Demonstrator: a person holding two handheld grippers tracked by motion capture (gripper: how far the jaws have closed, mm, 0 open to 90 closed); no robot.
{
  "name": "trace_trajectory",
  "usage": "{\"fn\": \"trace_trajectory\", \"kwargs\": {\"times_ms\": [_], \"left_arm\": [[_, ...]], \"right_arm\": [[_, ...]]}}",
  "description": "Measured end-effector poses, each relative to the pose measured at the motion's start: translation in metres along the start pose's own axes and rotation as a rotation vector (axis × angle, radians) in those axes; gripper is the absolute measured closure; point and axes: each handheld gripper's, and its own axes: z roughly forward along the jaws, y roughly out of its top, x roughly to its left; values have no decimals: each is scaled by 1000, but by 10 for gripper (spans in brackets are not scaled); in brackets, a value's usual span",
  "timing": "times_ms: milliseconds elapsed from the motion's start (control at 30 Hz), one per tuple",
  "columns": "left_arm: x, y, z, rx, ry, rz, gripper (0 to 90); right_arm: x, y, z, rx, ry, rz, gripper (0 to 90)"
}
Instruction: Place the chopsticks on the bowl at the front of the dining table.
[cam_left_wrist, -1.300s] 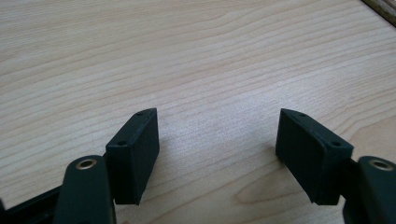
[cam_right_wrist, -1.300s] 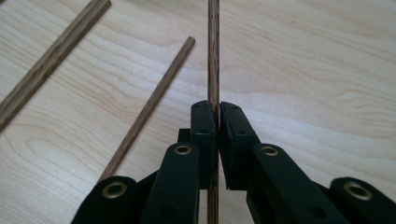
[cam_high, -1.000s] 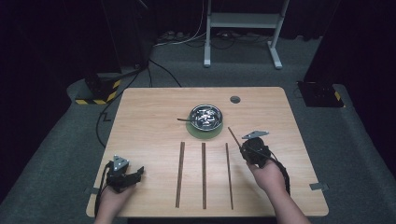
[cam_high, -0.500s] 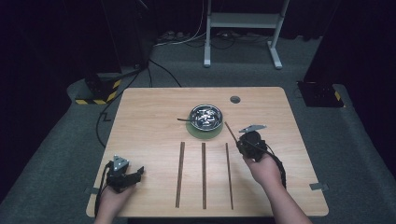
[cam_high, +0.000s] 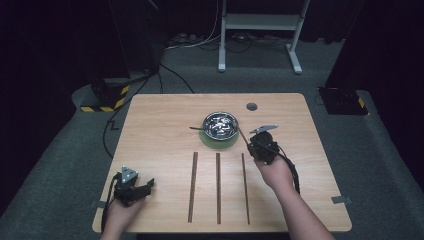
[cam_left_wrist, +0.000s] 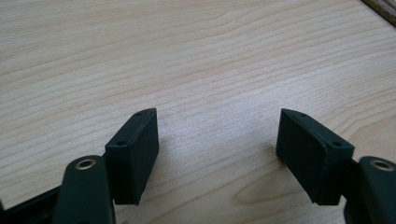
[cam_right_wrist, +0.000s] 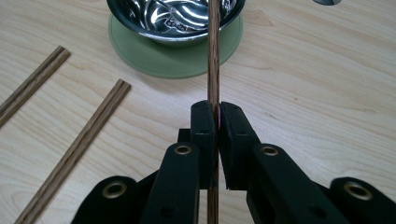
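My right gripper (cam_high: 254, 144) (cam_right_wrist: 215, 119) is shut on a thin wooden stick (cam_high: 243, 134) (cam_right_wrist: 213, 56), just right of a shiny metal bowl (cam_high: 220, 124) (cam_right_wrist: 175, 14). The stick points forward and its far end reaches the bowl's rim. The bowl stands on a round green mat (cam_high: 218, 142) (cam_right_wrist: 159, 60) at the table's middle. Three more wooden sticks (cam_high: 218, 187) lie side by side in front of the bowl; two of them (cam_right_wrist: 88, 135) lie left of my jaws. My left gripper (cam_high: 147, 186) (cam_left_wrist: 217, 144) rests open on bare wood at the near left.
A dark thin piece (cam_high: 196, 128) sticks out leftward at the bowl. A small round grey hole (cam_high: 251, 106) sits in the wooden table (cam_high: 160, 130) behind the bowl. Cables trail from both grippers. Dark carpet surrounds the table.
My right gripper has moved forward and left toward the bowl with the stick in it. The left gripper has stayed where it was.
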Motion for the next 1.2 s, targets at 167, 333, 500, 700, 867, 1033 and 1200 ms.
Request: {"fn": "trace_trajectory", "kwargs": {"times_ms": [167, 333, 500, 700, 867, 1033, 1200], "left_arm": [[0, 0, 0, 0, 0, 1, 299], [0, 0, 0, 0, 0, 0, 299], [0, 0, 0, 0, 0, 0, 299], [0, 0, 0, 0, 0, -1, 299], [0, 0, 0, 0, 0, -1, 299], [0, 0, 0, -1, -5, -7, 297], [0, 0, 0, -1, -6, -6, 296]], "right_arm": [[2, 10, 8, 2, 3, 4, 846], [3, 18, 14, -5, -3, 5, 846], [5, 28, 20, -6, -4, 3, 846], [8, 37, 24, -6, -2, -1, 846], [14, 49, 31, -6, 0, -13, 846], [18, 57, 38, -7, -4, -19, 846], [22, 68, 43, -6, -4, -22, 846]]}}
